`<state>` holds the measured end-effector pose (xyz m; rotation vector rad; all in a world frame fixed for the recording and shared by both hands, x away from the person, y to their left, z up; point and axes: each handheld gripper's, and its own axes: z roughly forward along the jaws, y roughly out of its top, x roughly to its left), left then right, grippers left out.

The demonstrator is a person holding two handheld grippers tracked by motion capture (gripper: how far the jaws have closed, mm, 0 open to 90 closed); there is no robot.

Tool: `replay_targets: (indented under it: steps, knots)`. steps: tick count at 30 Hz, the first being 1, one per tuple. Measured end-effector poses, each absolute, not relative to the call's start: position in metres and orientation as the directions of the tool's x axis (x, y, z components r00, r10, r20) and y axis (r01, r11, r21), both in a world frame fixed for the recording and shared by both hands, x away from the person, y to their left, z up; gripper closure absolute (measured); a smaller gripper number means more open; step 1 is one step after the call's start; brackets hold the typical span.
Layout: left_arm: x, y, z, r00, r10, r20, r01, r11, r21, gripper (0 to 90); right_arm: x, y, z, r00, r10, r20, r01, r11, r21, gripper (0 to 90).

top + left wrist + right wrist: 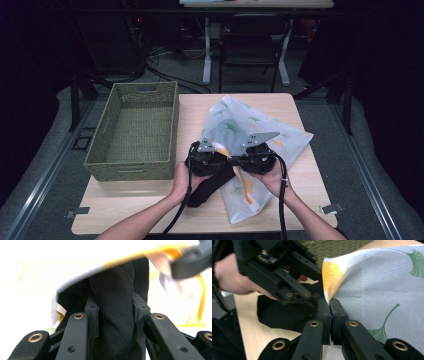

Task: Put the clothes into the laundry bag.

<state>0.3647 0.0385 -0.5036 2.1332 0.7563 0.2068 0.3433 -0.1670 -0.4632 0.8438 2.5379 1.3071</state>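
L gripper (116, 312): jaws part-closed, pads pinching thick fold of black soft fabric garment (117, 322), half tucked in mouth of white mesh zip bag w/ ginkgo-leaf print (382, 287). R gripper (330, 312): jaws fully shut on bag's edge near orange leaf, holding opening up. Both at table centre, front of light wood tabletop (125, 205). Garment: light, limp, drapes; grab bunched fold. Bag: thin, prob. slippery; hold by zip hem. Green woven basket (135, 130) left, apart.
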Motion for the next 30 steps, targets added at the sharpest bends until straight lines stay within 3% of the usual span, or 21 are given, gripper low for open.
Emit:
replay_targets:
  steps: [6,11,12,14,15,17,21,25,28,30]
  knots:
    - [0.379,0.031,-0.519,0.781,0.611,-0.126,0.487,-0.47,0.736,63.2,0.341,-0.166,-0.464,-0.828,0.544,0.132,0.42,0.448,0.789,88.9]
    - [0.385,0.034,-0.536,0.769,0.623,-0.144,0.519,-0.478,0.709,54.4,0.343,-0.165,-0.478,-0.815,0.562,0.141,0.464,0.489,0.739,88.9]
    - [0.383,0.036,-0.536,0.773,0.619,-0.138,0.514,-0.484,0.708,45.3,0.344,-0.165,-0.482,-0.81,0.569,0.142,0.476,0.495,0.727,88.9]
    - [0.376,0.04,-0.531,0.781,0.617,-0.096,0.488,-0.508,0.71,36.7,0.346,-0.166,-0.481,-0.807,0.575,0.138,0.476,0.493,0.729,88.8]
    - [0.372,0.041,-0.527,0.788,0.611,-0.076,0.473,-0.522,0.71,36.7,0.346,-0.166,-0.481,-0.807,0.575,0.138,0.476,0.493,0.729,88.8]
    - [0.358,0.045,-0.517,0.797,0.603,-0.03,0.444,-0.551,0.707,28.6,0.347,-0.167,-0.48,-0.805,0.578,0.132,0.473,0.491,0.732,88.8]
    - [0.347,0.047,-0.522,0.794,0.607,-0.015,0.455,-0.579,0.677,20.1,0.346,-0.167,-0.479,-0.804,0.58,0.133,0.474,0.489,0.733,88.9]
    - [0.355,0.039,-0.549,0.794,0.608,-0.017,0.488,-0.619,0.615,26.2,0.347,-0.167,-0.48,-0.801,0.582,0.139,0.481,0.487,0.729,88.8]
    - [0.358,0.038,-0.56,0.795,0.606,-0.036,0.487,-0.601,0.634,46.5,0.347,-0.167,-0.482,-0.804,0.579,0.137,0.479,0.494,0.726,88.8]
    - [0.358,0.039,-0.561,0.802,0.596,-0.044,0.476,-0.592,0.65,64.9,0.347,-0.167,-0.482,-0.805,0.577,0.136,0.478,0.496,0.725,88.8]
